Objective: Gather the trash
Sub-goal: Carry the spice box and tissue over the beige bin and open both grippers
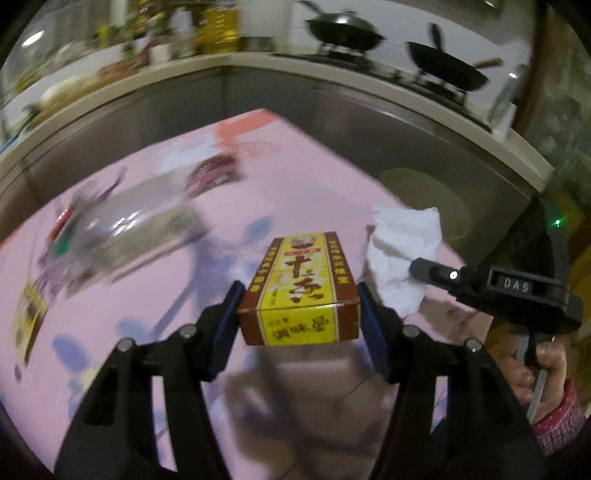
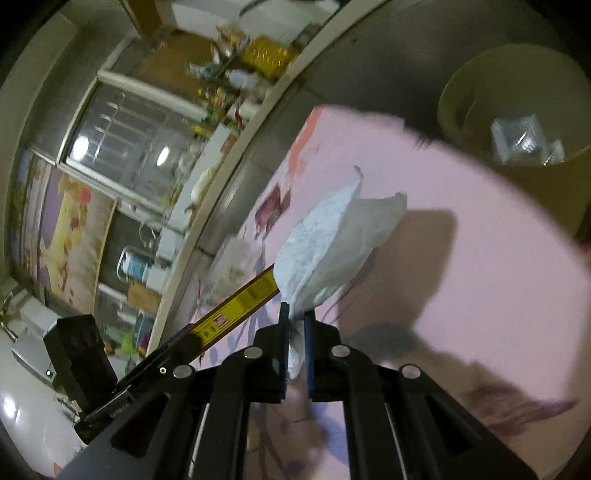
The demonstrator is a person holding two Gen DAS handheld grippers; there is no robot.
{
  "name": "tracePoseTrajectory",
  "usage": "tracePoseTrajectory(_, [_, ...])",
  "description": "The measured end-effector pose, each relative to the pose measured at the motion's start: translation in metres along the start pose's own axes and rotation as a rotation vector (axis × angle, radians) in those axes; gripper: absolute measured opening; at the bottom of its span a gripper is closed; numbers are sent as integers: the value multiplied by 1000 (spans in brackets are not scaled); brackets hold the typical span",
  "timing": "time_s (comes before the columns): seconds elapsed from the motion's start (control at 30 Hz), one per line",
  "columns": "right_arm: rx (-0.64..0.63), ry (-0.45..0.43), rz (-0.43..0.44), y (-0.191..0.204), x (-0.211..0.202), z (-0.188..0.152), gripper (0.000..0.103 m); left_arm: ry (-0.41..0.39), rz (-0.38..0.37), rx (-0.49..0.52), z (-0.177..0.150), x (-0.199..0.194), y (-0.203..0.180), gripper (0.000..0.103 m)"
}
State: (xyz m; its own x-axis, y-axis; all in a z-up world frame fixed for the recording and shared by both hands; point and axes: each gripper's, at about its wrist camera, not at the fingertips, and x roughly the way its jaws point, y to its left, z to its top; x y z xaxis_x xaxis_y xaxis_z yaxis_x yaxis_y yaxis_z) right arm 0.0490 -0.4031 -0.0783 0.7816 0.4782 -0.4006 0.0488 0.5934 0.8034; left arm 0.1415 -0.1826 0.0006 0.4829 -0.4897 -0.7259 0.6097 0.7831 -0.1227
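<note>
The left gripper (image 1: 301,295) holds one brown and yellow carton (image 1: 301,284) lifted above the pink worktop (image 1: 314,192); its two blue fingers (image 1: 223,325) press on the carton's long sides, set moderately wide by the box's width. No earlier view is given, so only this grip can be told.

At about 3 o'clock of the carton in the left wrist view, one crumpled white tissue (image 1: 404,254) hangs from the tip of the right gripper (image 1: 421,266), and a hand (image 1: 543,369) with a red knitted cuff grips that tool's handle at 4 o'clock.

In the right wrist view the right gripper (image 2: 297,325) has its fingers (image 2: 283,343) nearly together, pinching the lower tail of the tissue (image 2: 332,251), which fans out above them toward 12 o'clock. The carton (image 2: 236,306) shows edge-on at 9 o'clock of the tissue, just beside it.

One round yellowish bin (image 2: 461,92) stands at 1 o'clock past the worktop's edge; one clear plastic container (image 2: 528,142) lies inside it.

Still on the worktop in the left wrist view: one clear plastic bottle (image 1: 122,225) lying at 10 o'clock of the carton, blurred; one reddish wrapper (image 1: 214,171) at 11 o'clock; one small yellow packet (image 1: 29,317) at 9 o'clock near the edge.

Two dark woks (image 1: 343,33) sit on the stove on the far counter at 12 to 1 o'clock.
</note>
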Motion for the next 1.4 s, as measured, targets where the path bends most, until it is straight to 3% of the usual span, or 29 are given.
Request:
tracePoseTrajectory(0.4, [71, -234, -86, -61, -67, 64, 5, -33, -137, 201, 92, 82, -119, 58])
tracePoseTrajectory(0.77, [125, -251, -284, -117, -63, 122, 7, 34, -149, 278, 136, 182, -182, 59])
tracePoseTrajectory(0.83, [129, -244, -295, -122, -59, 124, 11, 58, -132, 289, 136, 195, -188, 59])
tracePoseTrajectory(0.87, [132, -237, -298, -125, -56, 125, 20, 77, -120, 296, 137, 203, -192, 59])
tracePoseTrajectory(0.9, [135, -235, -299, -130, -59, 124, 39, 91, -110, 301, 138, 208, -193, 60])
tracePoseTrajectory(1.0, [155, -270, -313, -137, -63, 119, 52, 100, -104, 268, 141, 212, -190, 68])
tracePoseTrajectory(1.27, [158, -388, -281, -130, -96, 103, 52, 36, -156, 171, 150, 169, -176, 69])
tracePoseTrajectory(1.4, [147, -387, -234, -114, -99, 94, 52, 15, -171, 140, 141, 145, -169, 69])
